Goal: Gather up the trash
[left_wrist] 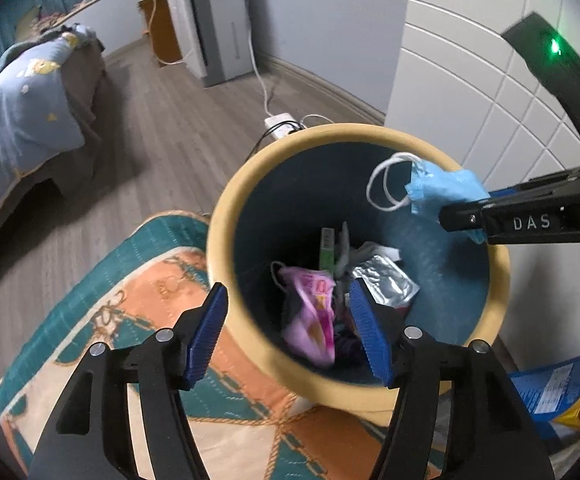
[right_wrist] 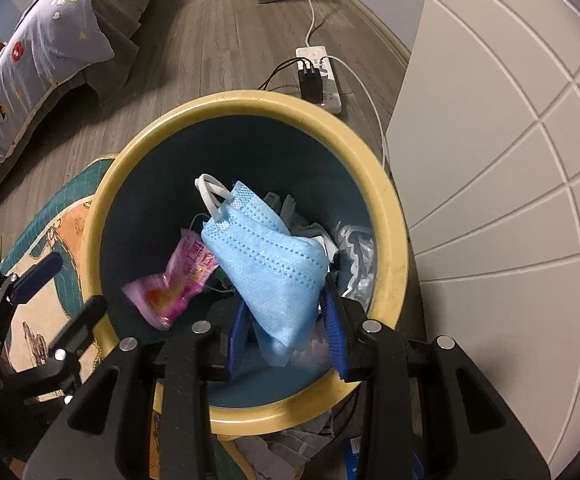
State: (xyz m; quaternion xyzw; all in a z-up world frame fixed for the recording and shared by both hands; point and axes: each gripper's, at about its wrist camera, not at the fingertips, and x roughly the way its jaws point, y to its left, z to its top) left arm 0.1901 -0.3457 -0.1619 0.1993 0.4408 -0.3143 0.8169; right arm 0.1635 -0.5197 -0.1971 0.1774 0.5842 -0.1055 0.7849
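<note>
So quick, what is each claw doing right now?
Left claw: open, holding nothing.
Right claw: closed on the blue face mask over the bin.

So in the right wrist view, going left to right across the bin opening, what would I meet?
Pink wrapper → blue face mask pinched in the right gripper → silver foil packet → yellow bin rim.
</note>
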